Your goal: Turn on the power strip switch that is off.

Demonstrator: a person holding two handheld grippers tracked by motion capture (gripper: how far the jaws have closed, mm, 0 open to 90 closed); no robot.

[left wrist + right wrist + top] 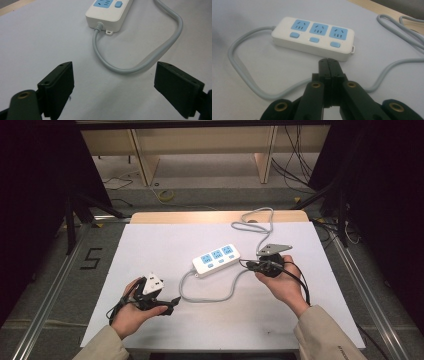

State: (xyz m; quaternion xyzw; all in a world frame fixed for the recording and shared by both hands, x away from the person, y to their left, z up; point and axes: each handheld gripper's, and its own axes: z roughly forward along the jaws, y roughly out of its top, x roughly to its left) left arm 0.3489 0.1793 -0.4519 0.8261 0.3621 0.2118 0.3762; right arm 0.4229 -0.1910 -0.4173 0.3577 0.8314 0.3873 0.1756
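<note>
A white power strip with three blue sockets and blue switches lies mid-table on a white sheet. Its grey cable loops out from the near-left end and runs back to the table's far edge. My left gripper rests at the near left, jaws wide open with nothing between them; in the left gripper view the cable curves just ahead of the fingertips. My right gripper sits just right of the strip. Its jaws are pressed together, empty, with the tips close to the strip's near side.
The white sheet covers most of the wooden table. More grey cable coils at the far edge. Black frame posts stand on both sides, and loose wires lie on the floor beyond.
</note>
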